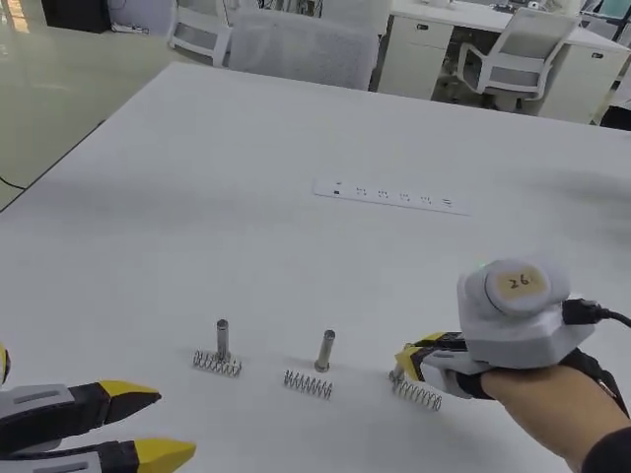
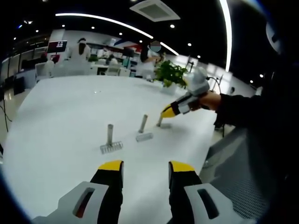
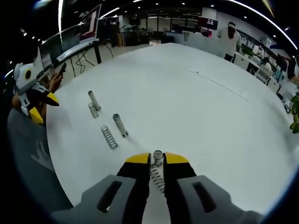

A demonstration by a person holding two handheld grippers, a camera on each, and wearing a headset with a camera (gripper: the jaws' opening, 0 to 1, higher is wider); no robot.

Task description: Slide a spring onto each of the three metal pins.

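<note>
Jaws of the right gripper (image 3: pixel 157 162) clamp a short grey metal pin (image 3: pixel 158 156) on the white table (image 1: pixel 296 148), with a thin steel coil spring (image 3: pixel 157 179) lying beneath; the left gripper (image 2: pixel 145 169) jaws gape empty. The spring looks light and squashy, so pinch it gently mid-length.

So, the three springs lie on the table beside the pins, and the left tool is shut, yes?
Not quite: the left tool is open, its jaws apart, as the left gripper view shows. The springs do lie on the table beside the pins.
</note>
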